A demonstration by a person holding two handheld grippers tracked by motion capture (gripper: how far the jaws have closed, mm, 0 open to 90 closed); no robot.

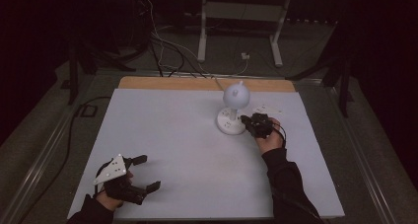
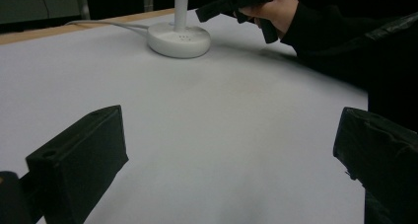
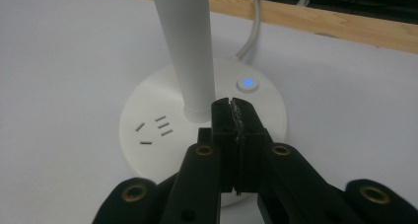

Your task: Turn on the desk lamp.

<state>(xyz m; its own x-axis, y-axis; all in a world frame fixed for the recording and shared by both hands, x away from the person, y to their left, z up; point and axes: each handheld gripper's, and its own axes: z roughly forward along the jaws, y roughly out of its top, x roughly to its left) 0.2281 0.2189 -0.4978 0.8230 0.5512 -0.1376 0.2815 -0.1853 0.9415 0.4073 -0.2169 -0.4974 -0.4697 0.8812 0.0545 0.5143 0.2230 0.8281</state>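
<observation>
A white desk lamp [image 1: 235, 94] stands at the back middle of the white table [image 1: 187, 150], on a round base [image 3: 148, 105] with socket slots and a lit blue button [image 3: 247, 83]. My right gripper [image 3: 231, 105] is shut, its jaws pressed flat together with nothing between them. Its tips hover over the base just in front of the stem [image 3: 185, 46], short of the button. In the high view the right gripper [image 1: 245, 119] sits at the base's right side. My left gripper [image 1: 151, 172] rests open near the front left corner, with bare table between its jaws [image 2: 229, 150].
The lamp's white cable [image 3: 251, 31] runs off the back over the wooden table edge [image 3: 320, 21]. A small flat white item [image 1: 268, 109] lies right of the lamp. Cables and a white stand's legs [image 1: 202, 41] are on the floor behind.
</observation>
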